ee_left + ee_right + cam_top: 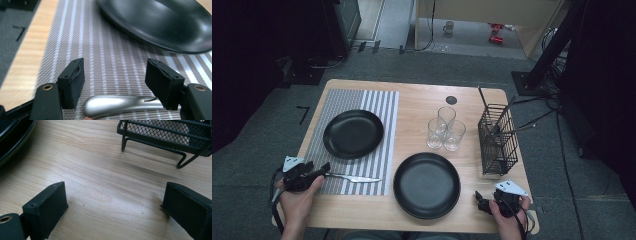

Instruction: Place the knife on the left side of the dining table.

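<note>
A silver knife lies on the striped grey placemat near the table's front left, its blade pointing right. My left gripper sits at the knife's handle end. In the left gripper view the jaws stand apart with the handle lying on the mat between them, the pads not pressing on it. A black plate rests on the mat just beyond. My right gripper is open over bare wood at the front right, nothing between its pads.
A second black plate sits at front centre, its rim at the left in the right gripper view. Three glasses stand mid-table. A black wire caddy with utensils stands at the right.
</note>
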The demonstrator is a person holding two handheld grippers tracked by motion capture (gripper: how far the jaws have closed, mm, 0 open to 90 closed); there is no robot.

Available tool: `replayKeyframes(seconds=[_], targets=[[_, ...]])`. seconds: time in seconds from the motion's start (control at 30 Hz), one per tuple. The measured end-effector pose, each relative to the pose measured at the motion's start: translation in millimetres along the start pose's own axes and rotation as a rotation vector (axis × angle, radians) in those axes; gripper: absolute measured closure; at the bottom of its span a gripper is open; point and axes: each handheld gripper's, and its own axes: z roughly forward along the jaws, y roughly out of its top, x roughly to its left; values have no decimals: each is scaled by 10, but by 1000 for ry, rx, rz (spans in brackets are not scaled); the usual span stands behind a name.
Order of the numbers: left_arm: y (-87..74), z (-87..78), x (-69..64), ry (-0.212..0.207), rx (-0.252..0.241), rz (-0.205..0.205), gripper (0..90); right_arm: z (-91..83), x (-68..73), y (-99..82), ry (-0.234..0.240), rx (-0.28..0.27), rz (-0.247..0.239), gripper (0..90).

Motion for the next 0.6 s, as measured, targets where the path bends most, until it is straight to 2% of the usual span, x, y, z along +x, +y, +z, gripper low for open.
replayKeyframes(seconds=[0.07, 0.2, 0.4, 0.5, 0.6], targets=[[3, 20, -88, -5, 3, 38, 322, 0, 0, 0, 0, 0, 0, 53], [6, 55, -209, -22, 37, 62, 328, 0, 0, 0, 0, 0, 0, 53], [-17, 82, -287, 19, 68, 116, 300, 0, 0, 0, 0, 0, 0, 53], [-26, 88, -335, 45, 83, 162, 287, 0, 1, -1, 1, 0, -1, 53], [-29, 83, -343, 45, 88, 164, 273, 0, 0, 0, 1, 0, -1, 53]])
